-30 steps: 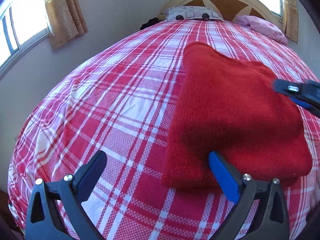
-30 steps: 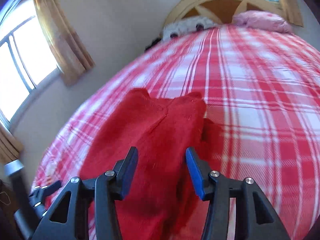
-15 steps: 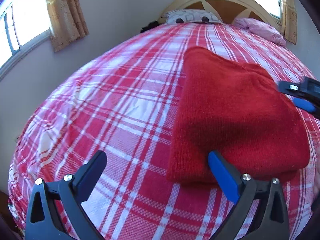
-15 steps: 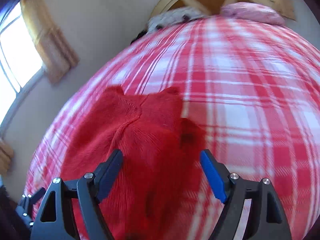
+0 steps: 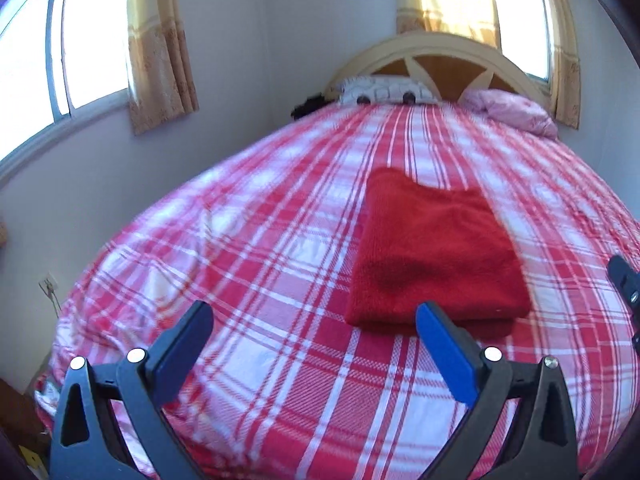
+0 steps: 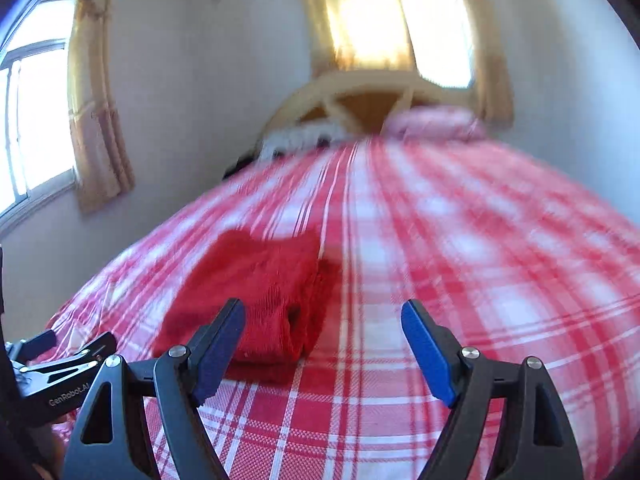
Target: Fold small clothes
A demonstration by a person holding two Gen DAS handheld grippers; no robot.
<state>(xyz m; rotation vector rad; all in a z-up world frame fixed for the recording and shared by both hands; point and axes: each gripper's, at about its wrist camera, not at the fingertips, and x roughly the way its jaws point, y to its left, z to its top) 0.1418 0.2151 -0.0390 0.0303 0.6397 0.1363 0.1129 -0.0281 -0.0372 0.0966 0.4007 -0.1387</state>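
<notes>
A red knitted garment (image 5: 434, 248) lies folded into a thick rectangle on the red and white plaid bedspread (image 5: 260, 240). It also shows in the right wrist view (image 6: 264, 292), blurred. My left gripper (image 5: 314, 328) is open and empty, held back from the garment's near edge and to its left. My right gripper (image 6: 324, 328) is open and empty, just short of the garment's near right corner. Part of the right gripper shows at the right edge of the left wrist view (image 5: 624, 280).
The bed fills both views. A patterned pillow (image 5: 384, 90) and a pink bundle (image 5: 512, 110) lie at the wooden headboard (image 5: 440, 60). Walls and curtained windows (image 5: 160, 48) stand close on the left and behind the headboard.
Both grippers have pulled back and up from the garment. The right gripper has opened wide and let go of the cloth. The garment now lies folded and free.
</notes>
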